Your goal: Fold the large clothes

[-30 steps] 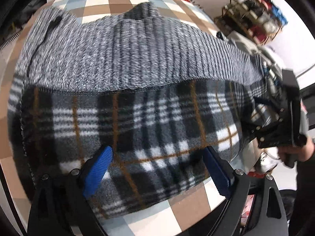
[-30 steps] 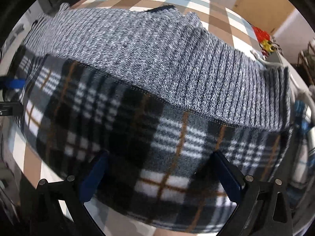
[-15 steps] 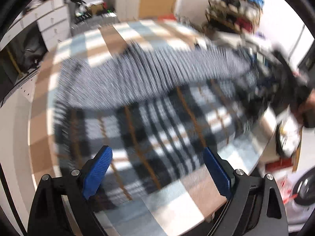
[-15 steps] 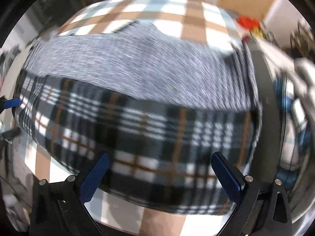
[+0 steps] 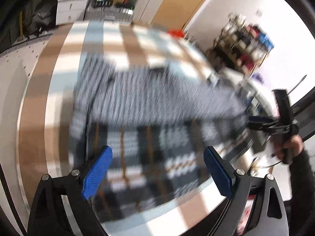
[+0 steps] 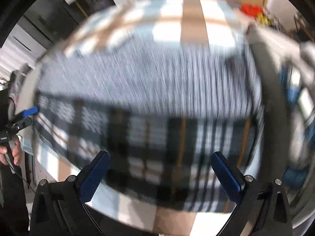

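Note:
A folded garment lies flat on the checked table (image 5: 59, 98), blurred by motion. Its far half is grey knit (image 5: 157, 98) and its near half is black, white and orange plaid (image 5: 153, 147). My left gripper (image 5: 157, 172) hangs open above the plaid's near edge, with nothing between its blue pads. In the right wrist view the knit (image 6: 157, 82) and plaid (image 6: 147, 137) look the same, and my right gripper (image 6: 160, 175) is open over the near edge, holding nothing. Each gripper shows in the other's view at the garment's side: the right gripper (image 5: 269, 123) and the left gripper (image 6: 23, 116).
A shelf rack (image 5: 244, 45) full of small items stands at the far right. White drawers (image 5: 69, 5) and a brown panel (image 5: 177, 5) stand behind the table. Red items (image 6: 252, 9) sit at the far table corner. A person's hands (image 5: 291, 145) (image 6: 11, 153) hold the gripper handles.
Both grippers have lifted and tilted up from the garment, so more of the table and room shows. The garment stays folded on the table. Both stay open.

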`<state>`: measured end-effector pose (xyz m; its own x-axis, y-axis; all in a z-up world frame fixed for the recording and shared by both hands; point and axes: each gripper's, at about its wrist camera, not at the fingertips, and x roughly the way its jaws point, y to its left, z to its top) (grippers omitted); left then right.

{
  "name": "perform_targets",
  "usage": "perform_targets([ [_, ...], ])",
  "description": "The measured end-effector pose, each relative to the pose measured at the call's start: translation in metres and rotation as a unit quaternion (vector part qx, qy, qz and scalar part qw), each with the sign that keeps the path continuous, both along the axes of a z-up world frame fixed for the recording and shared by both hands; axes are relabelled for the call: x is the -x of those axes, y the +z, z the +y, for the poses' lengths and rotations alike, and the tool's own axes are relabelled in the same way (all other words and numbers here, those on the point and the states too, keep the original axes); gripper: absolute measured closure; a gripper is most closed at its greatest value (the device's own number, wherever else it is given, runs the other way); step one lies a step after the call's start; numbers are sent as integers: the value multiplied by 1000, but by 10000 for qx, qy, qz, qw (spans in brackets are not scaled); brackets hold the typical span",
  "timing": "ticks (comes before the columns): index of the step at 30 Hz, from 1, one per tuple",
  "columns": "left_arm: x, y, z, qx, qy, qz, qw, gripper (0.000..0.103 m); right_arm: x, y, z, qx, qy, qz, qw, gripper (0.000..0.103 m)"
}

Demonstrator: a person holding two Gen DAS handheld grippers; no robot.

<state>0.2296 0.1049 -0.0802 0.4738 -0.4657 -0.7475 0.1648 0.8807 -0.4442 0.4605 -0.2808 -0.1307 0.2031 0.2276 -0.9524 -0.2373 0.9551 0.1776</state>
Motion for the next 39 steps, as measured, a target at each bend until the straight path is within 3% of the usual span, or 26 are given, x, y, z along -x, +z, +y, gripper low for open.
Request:
perform_targets([
  [2,-18,6,-3,45,20,-41,10000,12,-19,15,0,-7,-189,-349,9992,0],
  [5,-49,-6,-5,-82,-3,-23,10000,12,-40,20,6,-134,-562,-402,9975,0],
  [7,-67,-24,2,-164,156,132,9997,12,-56,9,3,-727,-849,-100,9937,0],
  [9,-77,-42,17,49,295,377,9988,12,-59,-4,-9,-1258,-1234,61,9843,0],
  [11,-72,-44,29,273,316,378,9984,12,-67,-21,-10,-1382,-1506,300,9784,0],
  [17,-50,-42,17,-168,-40,61,9998,12,-73,-37,-5,-1493,-1183,273,9813,0],
  [23,-59,-41,24,85,276,151,9995,12,-59,-36,6,-1135,-866,-93,9897,0],
  [26,-46,-31,19,-74,468,117,9988,12,-38,-32,18,-719,-845,-514,9925,0],
  [28,-31,-26,12,-180,518,96,9984,12,-18,-29,29,-478,-806,-508,9943,0],
  [29,-22,-24,9,-201,508,48,9985,12,-3,-26,35,-514,-690,-524,9949,0],
  [31,-6,-21,6,-249,579,-51,9980,12,33,-10,46,-587,-352,-988,9928,0],
  [34,19,-13,1,-226,823,-159,9962,12,74,7,49,-1212,-129,-1274,9843,0],
  [39,54,3,-22,-412,968,-494,9932,12,135,13,30,-2314,-734,-1498,9585,0],
])
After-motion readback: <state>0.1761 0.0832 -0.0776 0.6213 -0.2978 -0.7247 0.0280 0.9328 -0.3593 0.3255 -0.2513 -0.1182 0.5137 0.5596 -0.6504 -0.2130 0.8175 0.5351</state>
